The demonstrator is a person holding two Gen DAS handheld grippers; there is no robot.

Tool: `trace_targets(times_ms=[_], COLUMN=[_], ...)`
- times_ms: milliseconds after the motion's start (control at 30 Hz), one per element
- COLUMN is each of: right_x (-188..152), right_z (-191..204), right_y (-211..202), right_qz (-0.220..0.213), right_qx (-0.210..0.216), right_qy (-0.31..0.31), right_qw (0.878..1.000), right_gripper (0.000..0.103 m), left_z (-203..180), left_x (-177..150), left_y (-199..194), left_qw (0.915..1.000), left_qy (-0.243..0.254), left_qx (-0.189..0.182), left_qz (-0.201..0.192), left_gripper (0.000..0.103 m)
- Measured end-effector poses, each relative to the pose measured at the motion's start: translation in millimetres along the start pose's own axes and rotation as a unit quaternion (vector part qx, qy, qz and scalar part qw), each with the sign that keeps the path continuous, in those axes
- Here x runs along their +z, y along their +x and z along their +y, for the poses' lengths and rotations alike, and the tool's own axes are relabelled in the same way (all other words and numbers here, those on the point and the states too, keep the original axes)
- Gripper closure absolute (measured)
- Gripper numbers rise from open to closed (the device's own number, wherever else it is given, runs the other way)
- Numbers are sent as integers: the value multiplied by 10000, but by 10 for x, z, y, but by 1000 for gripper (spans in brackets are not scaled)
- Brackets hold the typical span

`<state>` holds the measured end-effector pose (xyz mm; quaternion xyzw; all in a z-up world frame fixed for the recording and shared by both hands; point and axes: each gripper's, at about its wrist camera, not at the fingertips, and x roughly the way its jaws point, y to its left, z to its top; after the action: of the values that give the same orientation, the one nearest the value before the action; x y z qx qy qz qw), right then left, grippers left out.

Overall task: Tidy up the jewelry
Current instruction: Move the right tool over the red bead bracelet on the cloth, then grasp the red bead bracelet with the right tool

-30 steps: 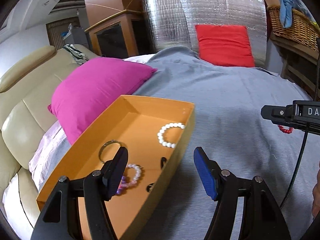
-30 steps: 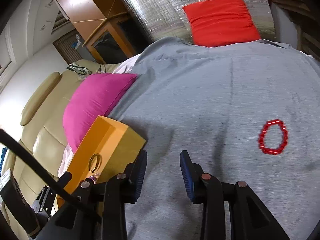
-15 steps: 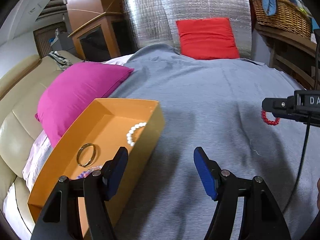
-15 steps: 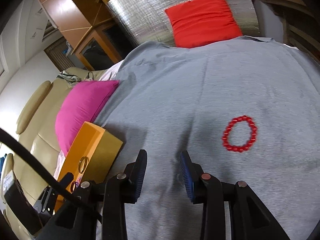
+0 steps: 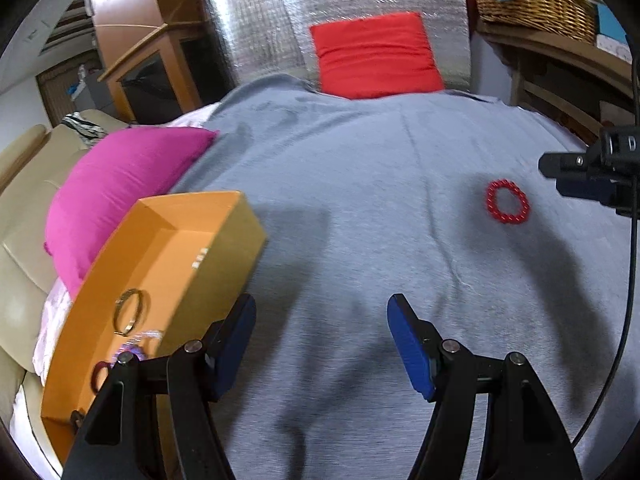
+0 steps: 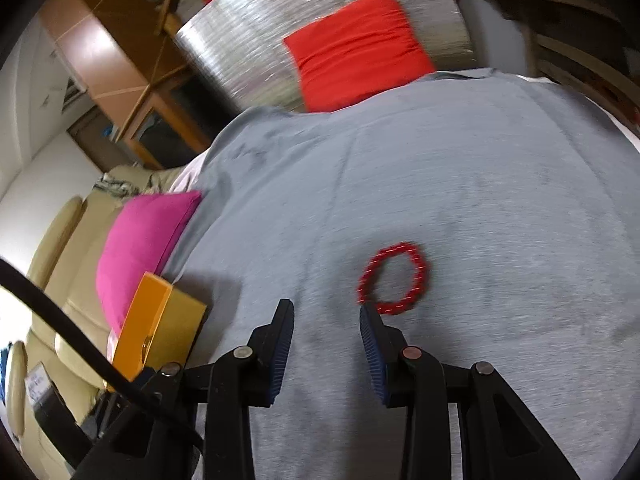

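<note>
A red bead bracelet [image 6: 394, 278] lies flat on the grey blanket [image 6: 500, 200]; it also shows in the left wrist view [image 5: 507, 201]. My right gripper [image 6: 326, 330] is open and empty, its right fingertip just short of the bracelet's near edge. An orange box [image 5: 160, 264] stands at the left and holds a gold bangle [image 5: 129, 312] and a pale bead bracelet [image 5: 138, 344]. My left gripper [image 5: 320, 320] is open and empty over the blanket, just right of the box. The right gripper's body [image 5: 592, 172] shows at the right edge.
A pink pillow [image 5: 120, 184] lies behind the box on a beige sofa [image 5: 20, 248]. A red cushion [image 5: 374, 56] leans on a silver foil panel [image 5: 280, 28] at the back. A wicker basket [image 5: 532, 0] sits on a wooden shelf at the right. A black cable [image 5: 628, 312] hangs at the right.
The left gripper has swung right, away from over the box, so the red bracelet is now in its view. The right gripper has moved closer to the red bracelet.
</note>
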<state>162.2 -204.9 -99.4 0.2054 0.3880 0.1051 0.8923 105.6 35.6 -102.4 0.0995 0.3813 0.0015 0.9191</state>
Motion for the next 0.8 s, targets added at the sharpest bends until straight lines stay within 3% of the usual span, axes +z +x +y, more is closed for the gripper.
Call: trace_targets(times_ms=[133,333,567,800], right_x=[56,123,175,247], right_z=[-260,-539,-488,-465], right_y=[-52,43,404,622], right_qz=[-40,49,311,256], right_qx=[-89,-287,-610,-1295], right_qy=[373,773,679,532], right_qw=[9993,9966,9953,9898], right_gripper=[66,66,66,66], left_z=[-110,-200,-220,-190], left_x=[-5,-9,-19,-8], left_y=[108,233,359,439], left_qw=[9994,9985,9978,9974], left_qy=[4,99,238,210], left_qx=[-270,-286,-175,-193], left_qz=[237,447,586,657], left_gripper=[34,34,34,34])
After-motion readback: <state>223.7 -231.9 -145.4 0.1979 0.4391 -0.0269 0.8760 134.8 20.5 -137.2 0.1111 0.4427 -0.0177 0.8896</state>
